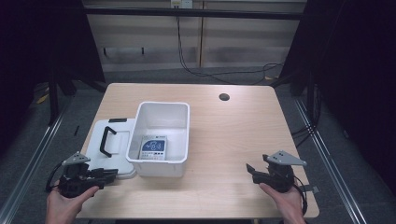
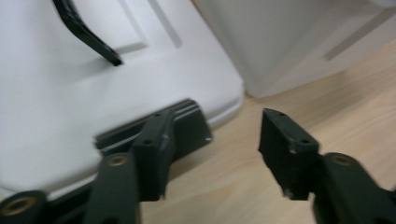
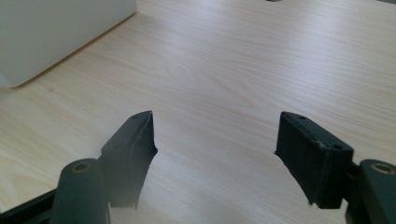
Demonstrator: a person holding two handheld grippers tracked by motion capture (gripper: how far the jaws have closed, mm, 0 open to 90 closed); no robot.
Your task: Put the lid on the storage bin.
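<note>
Near-left table edge: left gripper [image 1: 109, 174] open, empty, jaws at lid's near corner.
lid [image 1: 114, 140]: flat; long axis near-far; black handle [image 1: 107, 141] runs likewise.
right gripper [image 1: 251, 170]: open, empty.

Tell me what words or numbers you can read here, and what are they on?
None can be read.
Blue and white packet inside the white bin: it bears a pale printed design, but any lettering is too small and blurred to read.
White lid with its black handle: no writing shows.
Left gripper and right gripper: no markings show.
</note>
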